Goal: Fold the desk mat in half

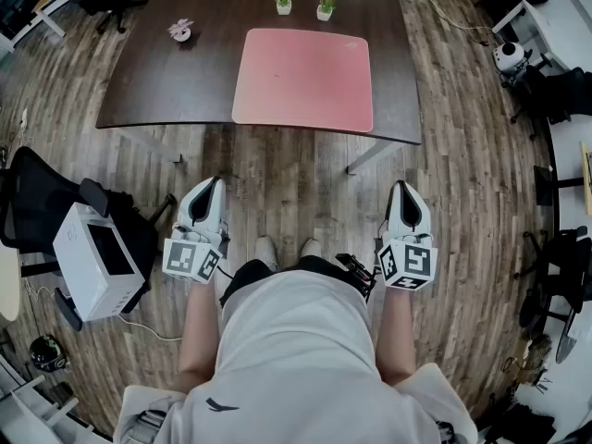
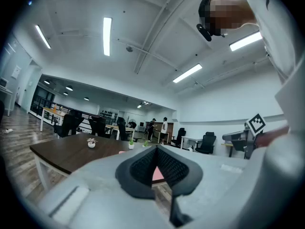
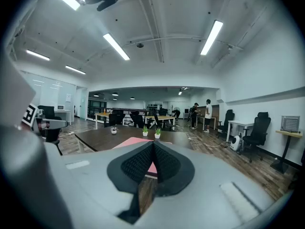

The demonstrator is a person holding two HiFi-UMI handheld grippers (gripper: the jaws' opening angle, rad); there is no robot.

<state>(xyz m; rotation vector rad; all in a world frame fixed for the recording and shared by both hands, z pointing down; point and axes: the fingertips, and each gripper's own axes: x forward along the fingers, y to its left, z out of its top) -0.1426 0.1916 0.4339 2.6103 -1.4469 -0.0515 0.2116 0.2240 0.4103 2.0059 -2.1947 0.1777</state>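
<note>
A pink desk mat (image 1: 303, 80) lies flat and unfolded on the dark wooden desk (image 1: 157, 72), toward its right half. I stand on the floor in front of the desk, apart from it. My left gripper (image 1: 214, 183) and right gripper (image 1: 401, 186) hang at hip height, both pointing toward the desk. Each is shut with nothing between its jaws. In the left gripper view the left gripper (image 2: 156, 148) has its pads meeting, and a sliver of the mat (image 2: 157, 174) shows beyond them. In the right gripper view the right gripper (image 3: 153, 143) is shut too, with the mat (image 3: 131, 142) ahead.
Two small potted plants (image 1: 284, 2) (image 1: 326, 7) stand at the desk's far edge, and a small flower pot (image 1: 181, 31) at its left. A white box (image 1: 97, 259) rests on a black chair at my left. Office chairs and people are far behind.
</note>
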